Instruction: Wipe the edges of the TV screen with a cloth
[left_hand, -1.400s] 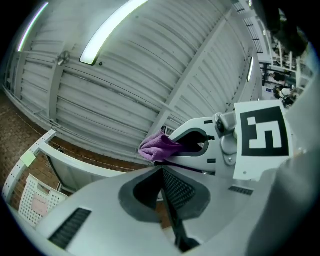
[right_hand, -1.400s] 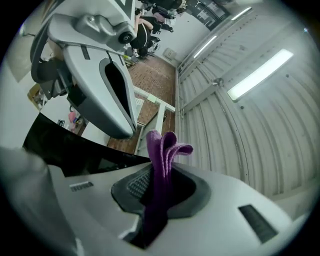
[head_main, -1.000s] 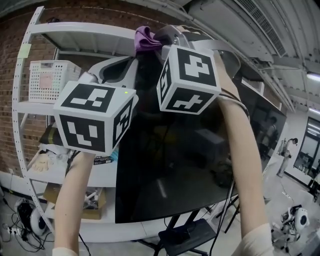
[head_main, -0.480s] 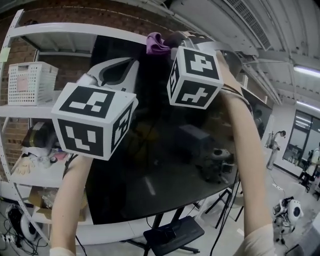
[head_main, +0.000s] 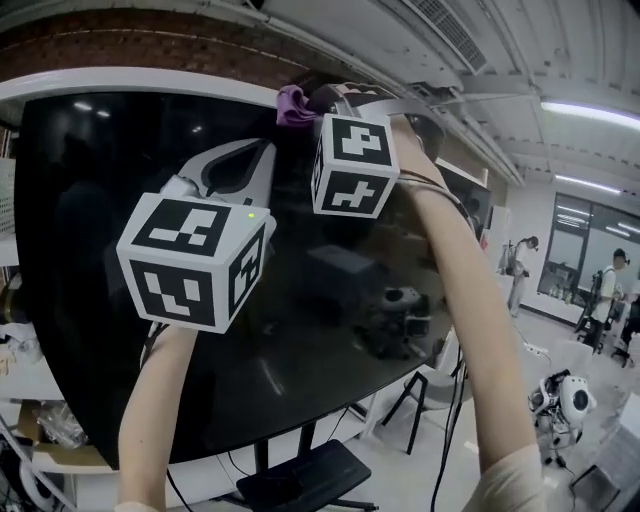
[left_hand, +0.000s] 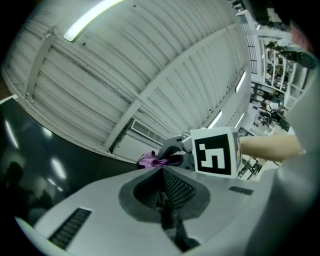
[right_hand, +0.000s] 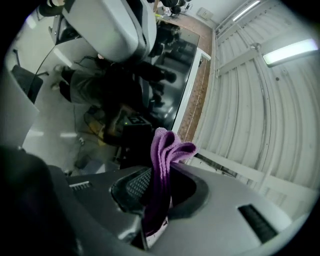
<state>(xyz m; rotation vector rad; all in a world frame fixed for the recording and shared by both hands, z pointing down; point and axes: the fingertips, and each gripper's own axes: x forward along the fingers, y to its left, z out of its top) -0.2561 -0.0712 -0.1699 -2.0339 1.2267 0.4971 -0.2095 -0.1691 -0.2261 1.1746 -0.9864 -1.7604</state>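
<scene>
- The purple cloth is pinched between the jaws of the right gripper; its folded end sticks out past the jaw tips and a darker tail hangs back inside them.
- In the head view the cloth is at the top edge of the TV screen, with the right gripper raised high behind it. Whether the cloth presses on the edge cannot be told.
- The left gripper has its jaws closed together with nothing between them. It is held up in front of the upper part of the screen, to the left of the right gripper and lower.
- The left gripper view alone shows the cloth from the side, against the ribbed ceiling, with the right gripper's marker cube just beside it.
- The right gripper view alone shows the glossy screen mirroring the room, and a strip of brick wall along its edge.
- Only the head view shows both forearms, the TV stand and distant people at the right.
</scene>
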